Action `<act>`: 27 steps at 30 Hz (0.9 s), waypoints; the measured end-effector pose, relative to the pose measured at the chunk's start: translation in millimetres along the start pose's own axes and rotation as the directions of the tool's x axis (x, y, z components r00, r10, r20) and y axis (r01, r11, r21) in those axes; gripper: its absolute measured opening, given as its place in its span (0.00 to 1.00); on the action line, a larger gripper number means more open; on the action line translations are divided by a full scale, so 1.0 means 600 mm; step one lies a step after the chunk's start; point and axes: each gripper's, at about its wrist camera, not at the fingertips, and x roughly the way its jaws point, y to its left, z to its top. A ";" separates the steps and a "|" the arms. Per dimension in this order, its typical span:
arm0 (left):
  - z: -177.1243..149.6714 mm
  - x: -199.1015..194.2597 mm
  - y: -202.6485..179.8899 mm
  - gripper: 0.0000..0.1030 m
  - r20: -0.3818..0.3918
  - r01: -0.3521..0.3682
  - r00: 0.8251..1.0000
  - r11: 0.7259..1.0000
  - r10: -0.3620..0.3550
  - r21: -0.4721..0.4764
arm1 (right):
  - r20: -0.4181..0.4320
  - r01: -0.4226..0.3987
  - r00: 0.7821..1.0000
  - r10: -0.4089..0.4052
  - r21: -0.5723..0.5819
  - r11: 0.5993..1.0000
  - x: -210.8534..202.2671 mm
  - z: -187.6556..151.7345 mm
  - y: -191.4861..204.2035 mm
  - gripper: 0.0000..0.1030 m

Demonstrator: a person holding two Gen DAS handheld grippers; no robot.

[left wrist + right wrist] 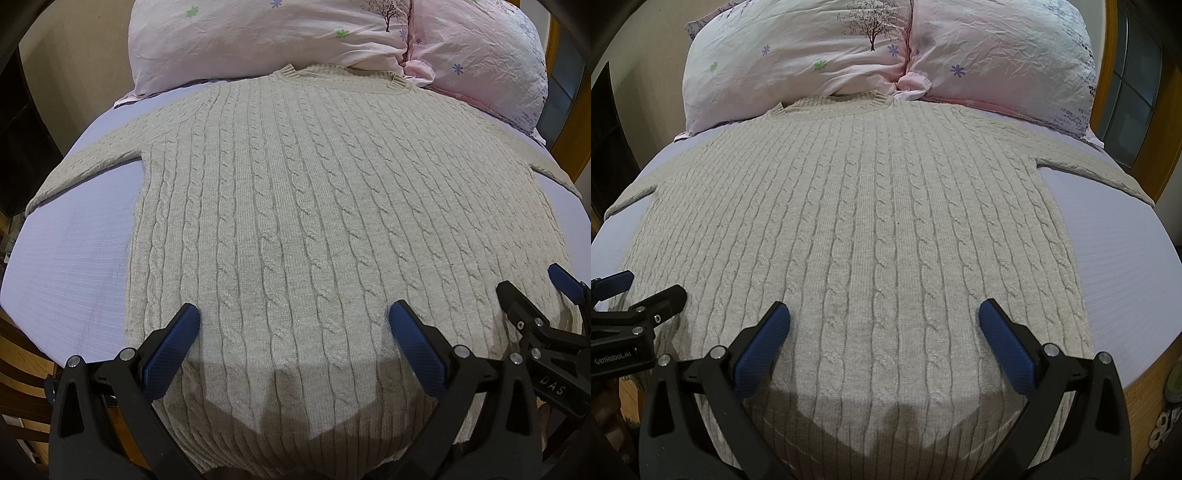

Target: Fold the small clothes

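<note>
A beige cable-knit sweater (pixel 314 206) lies flat and spread out on the bed, collar toward the pillows, both sleeves stretched out to the sides. It fills the right wrist view too (pixel 871 221). My left gripper (pixel 293 321) is open and empty, hovering over the sweater's lower left part near the hem. My right gripper (pixel 884 319) is open and empty over the lower right part. Each gripper shows at the edge of the other's view: the right gripper (pixel 532 295) and the left gripper (pixel 646 291).
The bed has a pale lilac sheet (pixel 74 258) (pixel 1126 266). Two pink floral pillows (pixel 258 40) (pixel 997 55) lie at the head, touching the collar. A wooden bed frame (pixel 1137 110) and a window are at the right. Wooden floor shows at the lower left (pixel 22 354).
</note>
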 end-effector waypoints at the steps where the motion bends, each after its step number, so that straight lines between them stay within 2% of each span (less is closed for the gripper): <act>1: 0.000 0.000 0.000 0.99 0.003 0.000 1.000 1.000 0.000 0.001 | 0.003 -0.001 1.000 0.001 -0.002 1.000 0.000 0.001 0.000 0.98; 6: -0.003 -0.003 0.000 0.99 0.018 0.000 1.000 1.000 0.000 0.003 | 0.024 -0.006 1.000 0.007 -0.010 1.000 -0.007 0.000 -0.003 0.98; 12: -0.004 -0.004 -0.003 0.99 0.018 0.000 1.000 1.000 0.000 0.004 | -0.005 -0.023 1.000 0.023 -0.038 0.999 -0.002 0.003 -0.004 0.98; 18: -0.012 -0.007 0.000 0.99 0.060 0.002 0.998 1.000 -0.003 0.011 | -0.018 -0.066 0.998 0.065 -0.085 0.994 -0.001 0.004 -0.009 0.98; 21: -0.017 -0.010 -0.001 0.99 0.091 0.002 0.996 1.000 -0.004 0.016 | -0.061 -0.119 0.992 0.112 -0.114 0.986 -0.001 0.012 -0.018 0.98; 23: -0.016 -0.011 -0.001 0.99 0.093 0.002 0.996 1.000 -0.004 0.023 | -0.081 -0.191 0.980 0.184 -0.083 0.978 -0.004 0.027 -0.039 0.98; 24: -0.011 -0.009 0.000 0.99 0.083 0.010 0.996 0.999 -0.012 0.035 | -0.059 -0.234 0.971 0.232 -0.028 0.972 -0.010 0.043 -0.068 0.98; 26: -0.003 -0.007 0.004 0.99 0.064 0.034 0.997 0.998 -0.038 0.059 | 0.012 -0.227 0.974 0.227 0.081 0.971 -0.020 0.080 -0.137 0.98; 27: 0.002 -0.005 0.005 0.99 0.059 0.042 0.997 0.997 -0.046 0.063 | 0.059 -0.185 0.982 0.178 0.164 0.969 -0.023 0.105 -0.193 0.98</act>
